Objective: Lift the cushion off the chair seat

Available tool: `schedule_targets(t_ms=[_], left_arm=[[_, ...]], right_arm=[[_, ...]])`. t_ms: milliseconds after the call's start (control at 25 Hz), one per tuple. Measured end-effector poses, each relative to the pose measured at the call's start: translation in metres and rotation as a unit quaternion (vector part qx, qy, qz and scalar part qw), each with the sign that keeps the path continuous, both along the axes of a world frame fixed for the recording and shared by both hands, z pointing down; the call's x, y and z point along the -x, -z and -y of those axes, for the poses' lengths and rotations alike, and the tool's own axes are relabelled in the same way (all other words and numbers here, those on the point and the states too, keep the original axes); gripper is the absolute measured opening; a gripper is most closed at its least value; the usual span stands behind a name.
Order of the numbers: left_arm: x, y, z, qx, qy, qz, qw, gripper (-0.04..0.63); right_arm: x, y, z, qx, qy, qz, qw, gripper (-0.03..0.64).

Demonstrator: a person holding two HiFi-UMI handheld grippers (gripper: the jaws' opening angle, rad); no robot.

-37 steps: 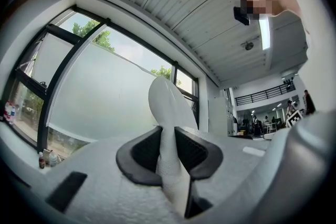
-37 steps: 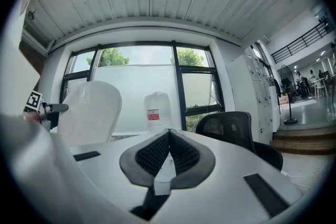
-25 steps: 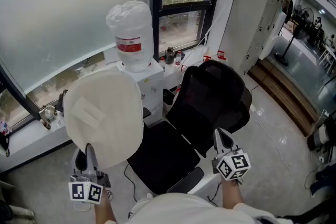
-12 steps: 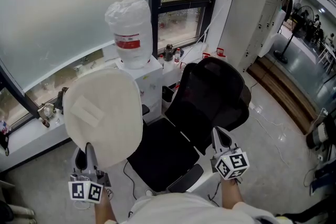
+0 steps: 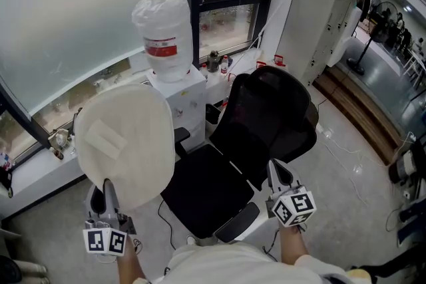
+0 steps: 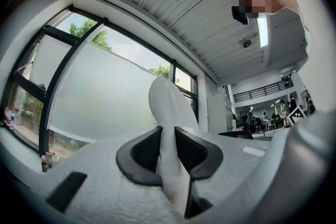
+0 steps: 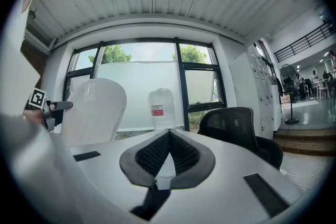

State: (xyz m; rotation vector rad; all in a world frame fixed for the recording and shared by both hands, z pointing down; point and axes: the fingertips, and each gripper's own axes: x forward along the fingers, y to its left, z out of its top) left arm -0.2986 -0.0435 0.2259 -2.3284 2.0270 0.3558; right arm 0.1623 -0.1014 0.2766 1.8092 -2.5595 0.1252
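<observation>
— State of the left tool (image 5: 105, 191)?
— Clamped on the lower edge of the cream cushion (image 5: 126, 143), which stands upright above it, clear of the office chair (image 5: 269, 113) seat at its right.
— The right tool (image 5: 278, 173)?
— Jaws together, holding nothing.

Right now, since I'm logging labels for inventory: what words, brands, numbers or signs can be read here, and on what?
No text is readable.
Water bottle: red label, print too blurred to read.
Cushion: pale patch, no print visible.
Left tool and right tool: square markers, patterns only, no words.
</observation>
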Motion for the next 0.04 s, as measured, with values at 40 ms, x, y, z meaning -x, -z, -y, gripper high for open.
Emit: schedule_targets(t_ms=[40], left_arm=[[0.0017,0.0009,-0.0001,-0.001,0.002,0.004,1.0,0.072]], right_arm=[[0.0005,-0.0007,-0.0001,0.0,-0.001,0.002,1.0,0.0]])
